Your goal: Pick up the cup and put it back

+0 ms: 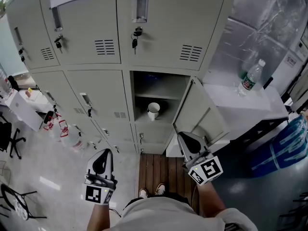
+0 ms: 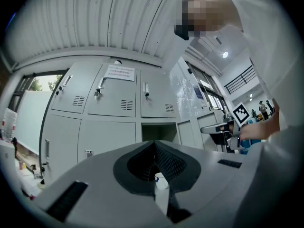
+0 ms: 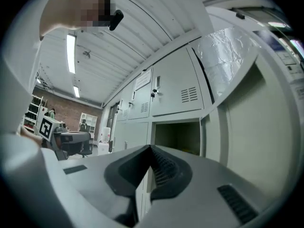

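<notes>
Left gripper (image 2: 154, 146): my jaws are pressed together at the tips, with nothing pinched. Through the narrow slit below the tips, the white cup (image 2: 160, 178) shows far off. Right gripper (image 3: 151, 148): my jaws are likewise closed on nothing and face the open compartment (image 3: 178, 137).

From the head view, both grippers are held low in front of me, well apart from the cup. The cup stands upright on the shelf inside the open compartment of the grey lockers (image 1: 91, 57). The compartment door (image 1: 199, 112) is swung out to the right, just above my right gripper. Keys (image 1: 135, 37) hang in an upper door. To the right, a water bottle (image 1: 251, 78) stands on a white table (image 1: 255, 112).
</notes>
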`<action>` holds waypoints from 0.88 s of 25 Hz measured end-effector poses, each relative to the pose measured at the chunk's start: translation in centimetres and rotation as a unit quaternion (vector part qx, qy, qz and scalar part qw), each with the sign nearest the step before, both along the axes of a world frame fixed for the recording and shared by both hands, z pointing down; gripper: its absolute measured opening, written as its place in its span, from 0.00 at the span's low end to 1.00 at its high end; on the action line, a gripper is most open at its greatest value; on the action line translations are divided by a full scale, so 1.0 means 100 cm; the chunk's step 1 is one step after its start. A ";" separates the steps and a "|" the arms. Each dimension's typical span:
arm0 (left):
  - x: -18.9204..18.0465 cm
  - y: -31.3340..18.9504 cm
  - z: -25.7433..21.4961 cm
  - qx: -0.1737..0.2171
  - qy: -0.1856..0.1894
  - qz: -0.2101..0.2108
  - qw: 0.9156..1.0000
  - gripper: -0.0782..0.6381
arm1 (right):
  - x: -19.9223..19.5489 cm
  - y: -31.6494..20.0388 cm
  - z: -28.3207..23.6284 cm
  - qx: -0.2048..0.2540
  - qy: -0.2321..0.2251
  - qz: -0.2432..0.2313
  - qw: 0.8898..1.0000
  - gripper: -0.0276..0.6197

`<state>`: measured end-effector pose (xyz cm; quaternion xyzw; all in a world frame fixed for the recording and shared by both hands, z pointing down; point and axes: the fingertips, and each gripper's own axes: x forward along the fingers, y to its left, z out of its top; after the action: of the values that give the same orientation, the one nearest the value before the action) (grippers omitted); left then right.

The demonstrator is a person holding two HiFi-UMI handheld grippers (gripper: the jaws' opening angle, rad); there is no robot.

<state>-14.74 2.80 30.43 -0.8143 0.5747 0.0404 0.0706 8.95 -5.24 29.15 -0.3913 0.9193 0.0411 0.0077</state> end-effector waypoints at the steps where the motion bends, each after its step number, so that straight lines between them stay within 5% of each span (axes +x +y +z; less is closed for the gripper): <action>1: -0.003 0.001 0.000 0.000 0.002 -0.005 1.000 0.14 | 0.003 0.003 -0.007 0.006 -0.004 0.000 1.000 0.07; 11: -0.025 0.010 -0.009 0.005 -0.003 -0.044 0.999 0.14 | 0.045 0.032 -0.057 0.051 -0.023 0.035 0.998 0.07; 22: -0.037 0.017 -0.012 0.003 -0.006 -0.073 0.997 0.14 | 0.068 0.044 -0.053 0.028 -0.053 0.059 0.996 0.07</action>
<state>-18.41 4.52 29.21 -0.7701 0.6322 0.0315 0.0793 15.71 -0.89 23.82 -0.4459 0.8915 0.0468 0.0650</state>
